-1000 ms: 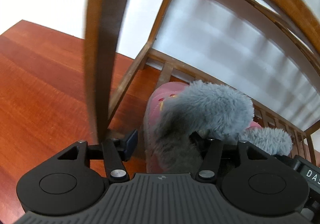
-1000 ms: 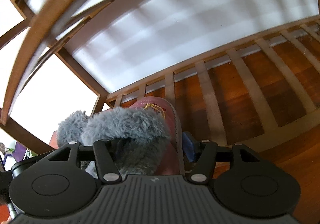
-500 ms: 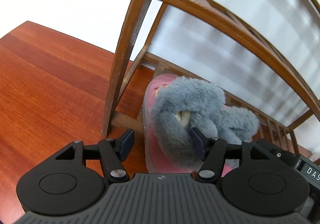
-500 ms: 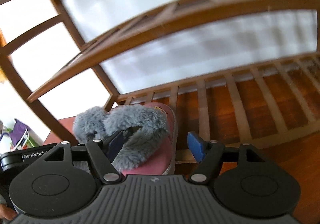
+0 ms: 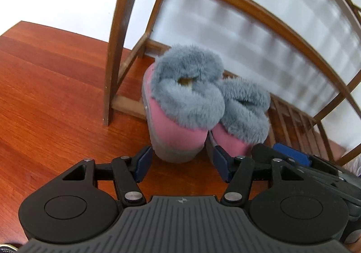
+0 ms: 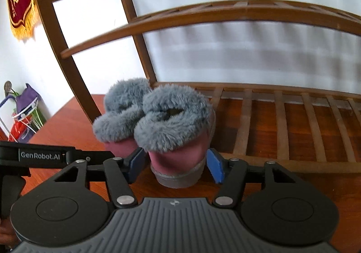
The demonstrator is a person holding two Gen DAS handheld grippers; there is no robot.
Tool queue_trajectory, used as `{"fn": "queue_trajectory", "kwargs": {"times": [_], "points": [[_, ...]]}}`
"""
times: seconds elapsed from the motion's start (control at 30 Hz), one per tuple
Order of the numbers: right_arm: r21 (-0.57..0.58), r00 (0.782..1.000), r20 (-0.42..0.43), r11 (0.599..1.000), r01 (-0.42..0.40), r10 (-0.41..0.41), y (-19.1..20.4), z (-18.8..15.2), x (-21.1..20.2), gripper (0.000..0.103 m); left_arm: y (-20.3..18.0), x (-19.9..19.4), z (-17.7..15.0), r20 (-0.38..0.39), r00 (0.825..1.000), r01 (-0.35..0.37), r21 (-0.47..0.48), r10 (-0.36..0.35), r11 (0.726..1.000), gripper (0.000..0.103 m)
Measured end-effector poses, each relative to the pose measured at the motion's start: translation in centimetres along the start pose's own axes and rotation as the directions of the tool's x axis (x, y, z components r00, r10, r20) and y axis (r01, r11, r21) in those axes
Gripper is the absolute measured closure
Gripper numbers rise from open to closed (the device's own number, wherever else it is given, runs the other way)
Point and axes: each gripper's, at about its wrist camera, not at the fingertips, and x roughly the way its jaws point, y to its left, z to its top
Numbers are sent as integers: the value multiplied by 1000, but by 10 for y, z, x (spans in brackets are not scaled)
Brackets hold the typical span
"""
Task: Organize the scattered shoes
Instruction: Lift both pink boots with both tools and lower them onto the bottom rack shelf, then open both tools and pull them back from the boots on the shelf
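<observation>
Two pink slippers with grey fur stand side by side on the bottom slats of a wooden shoe rack (image 5: 117, 33), heels sticking out over its front rail. The left slipper (image 5: 180, 104) has its heel just ahead of my left gripper (image 5: 181, 162). That gripper's jaws are closing and its pads are clear of the heel. The right slipper (image 6: 173, 126) has its heel end between the fingertips of my right gripper (image 6: 174, 165). Those jaws are also closing, with small gaps at both pads. Each gripper also shows at the edge of the other view: the right gripper (image 5: 291, 157) and the left gripper (image 6: 40, 155).
The rack's curved upper shelf (image 6: 203, 13) hangs over the slippers, and bare slats (image 6: 282, 122) stretch to the right. Red-brown wooden floor (image 5: 49, 94) lies to the left. A red banner with gold fringe (image 6: 20, 0) and coloured bags (image 6: 24, 113) are against the white wall.
Both grippers have backed out of the rack, off the slippers' fur. The slippers stay side by side on the bottom slats. The right gripper has rolled upright.
</observation>
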Motion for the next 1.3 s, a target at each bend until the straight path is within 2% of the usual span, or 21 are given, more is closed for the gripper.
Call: {"fn": "queue_trajectory", "kwargs": {"times": [0.1,0.23,0.33,0.8,0.97,1.3], "points": [[-13,1000,-28,1000,-3,2,-3,-3,7,48,-1,6,0,-12,1000,-1,8,2,1000,63],[-33,998,-55,999,-10,8,-1,-7,17,50,-1,14,1,-23,999,-23,-3,23,1000,66],[-37,998,-65,999,-19,17,2,-7,24,53,2,18,3,-21,999,-35,-23,35,999,67],[-10,999,-46,1000,-23,23,5,10,60,55,14,33,19,35,995,-88,-74,91,993,67],[-5,998,-52,1000,-24,24,4,15,70,55,12,43,27,23,996,-83,-66,85,994,67],[20,996,-85,999,-35,37,2,13,52,54,9,25,18,-31,999,-25,-87,22,996,65]]}}
